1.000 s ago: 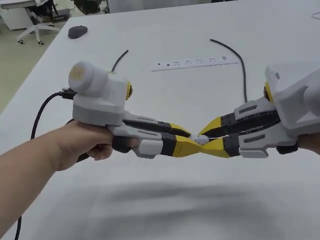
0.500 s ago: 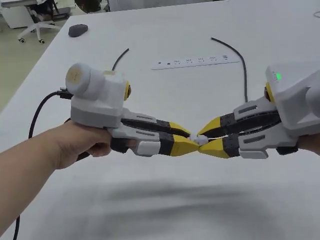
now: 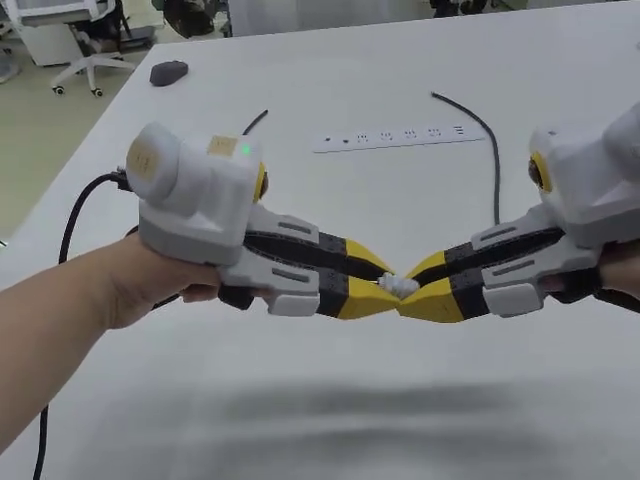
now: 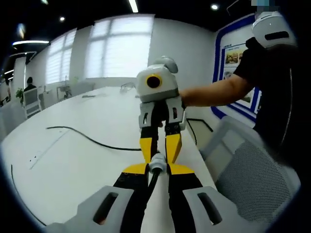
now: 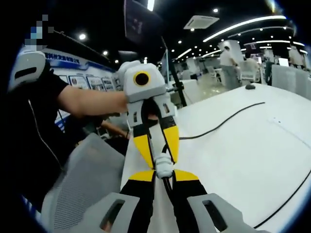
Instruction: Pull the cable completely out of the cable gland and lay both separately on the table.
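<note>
left claw [image 3: 378, 286], right claw [image 3: 416, 291] dipped, pinching cable gland [image 3: 398, 287]

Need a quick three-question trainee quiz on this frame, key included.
1. True or false: the white cable gland is lying on the table.
2. What lies on the table beyond the grippers? A) a mug B) a power strip C) a screwdriver
3. Fill in: the gland sits where the tips of the left gripper and the right gripper ___.

Key
1. False: it is held up off the table, between the gripper tips.
2. B
3. meet
</note>
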